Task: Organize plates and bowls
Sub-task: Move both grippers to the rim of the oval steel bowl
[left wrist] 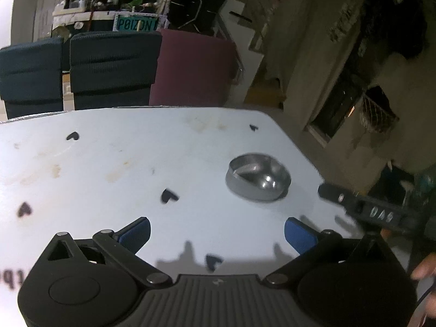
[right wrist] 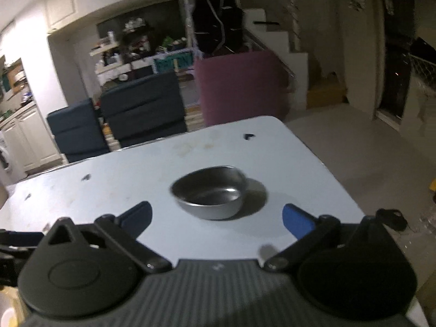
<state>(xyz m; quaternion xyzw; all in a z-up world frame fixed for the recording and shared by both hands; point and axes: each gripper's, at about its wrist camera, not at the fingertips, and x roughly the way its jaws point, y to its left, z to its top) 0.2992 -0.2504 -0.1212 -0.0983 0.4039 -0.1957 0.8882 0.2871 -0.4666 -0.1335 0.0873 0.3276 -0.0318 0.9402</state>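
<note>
A steel bowl [left wrist: 258, 177] stands upright on the white table [left wrist: 109, 163], near its right edge. My left gripper [left wrist: 217, 235] is open with nothing between its blue pads, and the bowl lies ahead of it to the right. In the right wrist view the same steel bowl [right wrist: 209, 192] sits just beyond my right gripper [right wrist: 217, 219], which is open and holds nothing. The right gripper's black body [left wrist: 376, 212] shows at the right of the left wrist view, beside the table's edge. No plates are in view.
The table [right wrist: 81, 196] carries small black heart marks and brown stains. Behind its far edge stand two dark blue chairs [left wrist: 109, 70] and a maroon chair [left wrist: 193, 68]. Bare floor [right wrist: 368, 150] lies right of the table. A person's fingers [left wrist: 425, 269] show at the right edge.
</note>
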